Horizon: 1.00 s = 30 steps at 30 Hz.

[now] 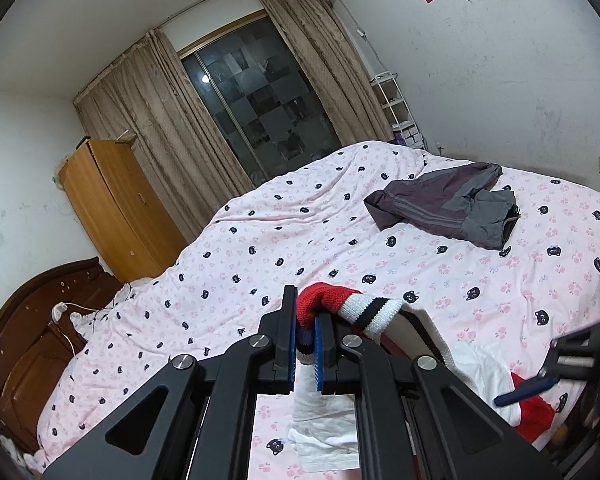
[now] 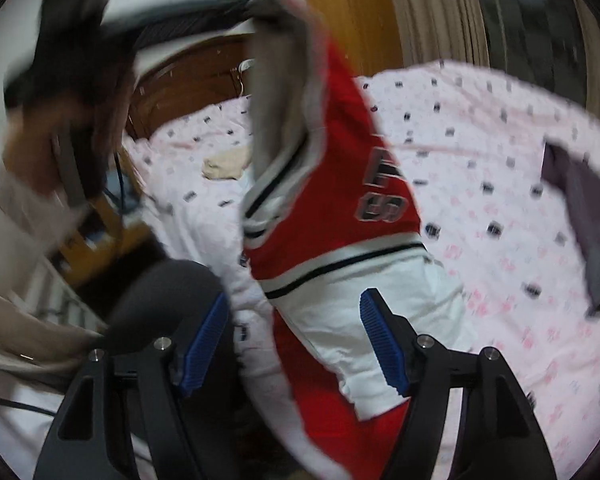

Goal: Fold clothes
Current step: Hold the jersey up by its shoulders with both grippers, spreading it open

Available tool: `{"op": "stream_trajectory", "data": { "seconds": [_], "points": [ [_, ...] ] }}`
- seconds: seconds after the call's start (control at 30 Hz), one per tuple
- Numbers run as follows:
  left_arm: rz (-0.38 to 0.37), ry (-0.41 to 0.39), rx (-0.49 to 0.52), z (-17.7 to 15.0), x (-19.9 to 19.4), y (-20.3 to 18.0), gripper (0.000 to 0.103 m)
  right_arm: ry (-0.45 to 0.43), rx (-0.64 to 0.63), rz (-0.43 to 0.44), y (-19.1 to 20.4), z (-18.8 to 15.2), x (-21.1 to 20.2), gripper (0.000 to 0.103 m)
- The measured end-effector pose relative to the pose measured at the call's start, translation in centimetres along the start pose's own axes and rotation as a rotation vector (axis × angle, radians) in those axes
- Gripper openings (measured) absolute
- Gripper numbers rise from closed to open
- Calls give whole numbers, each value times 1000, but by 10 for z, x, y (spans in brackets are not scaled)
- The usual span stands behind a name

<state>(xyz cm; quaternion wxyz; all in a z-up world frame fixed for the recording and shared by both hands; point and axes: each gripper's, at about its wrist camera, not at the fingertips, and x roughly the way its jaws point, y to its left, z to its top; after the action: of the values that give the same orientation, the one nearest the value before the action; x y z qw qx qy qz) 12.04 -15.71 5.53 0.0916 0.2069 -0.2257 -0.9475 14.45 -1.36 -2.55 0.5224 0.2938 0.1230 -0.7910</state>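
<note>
Bedroom setting: a bed (image 1: 380, 248) under a pink cat-print cover fills both views, with a wardrobe (image 1: 112, 208), curtains (image 1: 152, 120) and a dark window (image 1: 260, 108) behind.

Left gripper (image 1: 305, 340): jaws nearly closed, pinching the striped knit edge of a red-and-white jersey (image 2: 332, 184). That jersey hangs lifted off the cover, draping down in front of the right wrist camera (this view is badly motion-blurred).

Right gripper (image 2: 296, 344): jaws wide apart and holding nothing, with the white lower cloth hanging between and ahead of them.

Step in hand, by my judgement: the jersey is held up by one point, which fits either raising it to spread flat or carrying it. The frames do not settle which. A second grip by the right gripper on a free edge would be needed for control; the cloth is limp and swinging, so the catch calls for care.

Surroundings: grey shorts (image 1: 448, 208) lie crumpled on the far part of the bed, well apart from the jersey. A beige cloth (image 2: 224, 168) lies near the headboard (image 1: 40, 320). A person's sleeve (image 2: 24, 216) shows at left. The bed near the grippers appears free for laying the garment down.
</note>
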Motion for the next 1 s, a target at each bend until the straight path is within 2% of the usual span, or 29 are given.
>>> {"op": "stream_trajectory", "data": {
  "seconds": [0.13, 0.3, 0.33, 0.37, 0.43, 0.53, 0.67, 0.87, 1.0],
  "points": [
    [-4, 1, -8, 3, 0, 0, 6, -17, -121, -104, 35, -4, 14, 70],
    [-7, -2, -8, 4, -1, -1, 6, -27, -138, -172, 43, -2, 33, 69],
    [-7, -2, -9, 4, -1, -1, 6, -23, -135, -179, 43, -2, 36, 65],
    [-7, 0, -9, 4, -1, 0, 6, -17, -132, -185, 41, -1, 39, 54],
    [-7, 3, -8, 3, 0, 0, 6, -6, -121, -191, 37, 0, 42, 38],
    [-5, 6, -11, 2, 2, 2, 6, 5, -99, -181, 29, -1, 43, 32],
    [0, 8, -16, 0, 3, 6, 6, 10, -97, -174, 24, -2, 39, 14],
    [20, -6, -22, -2, -1, 15, 6, -1, -39, -131, 5, 4, 14, 8],
    [33, -25, -40, -4, -7, 27, 6, -56, -12, -173, -12, 16, -17, 8]
  ]
}}
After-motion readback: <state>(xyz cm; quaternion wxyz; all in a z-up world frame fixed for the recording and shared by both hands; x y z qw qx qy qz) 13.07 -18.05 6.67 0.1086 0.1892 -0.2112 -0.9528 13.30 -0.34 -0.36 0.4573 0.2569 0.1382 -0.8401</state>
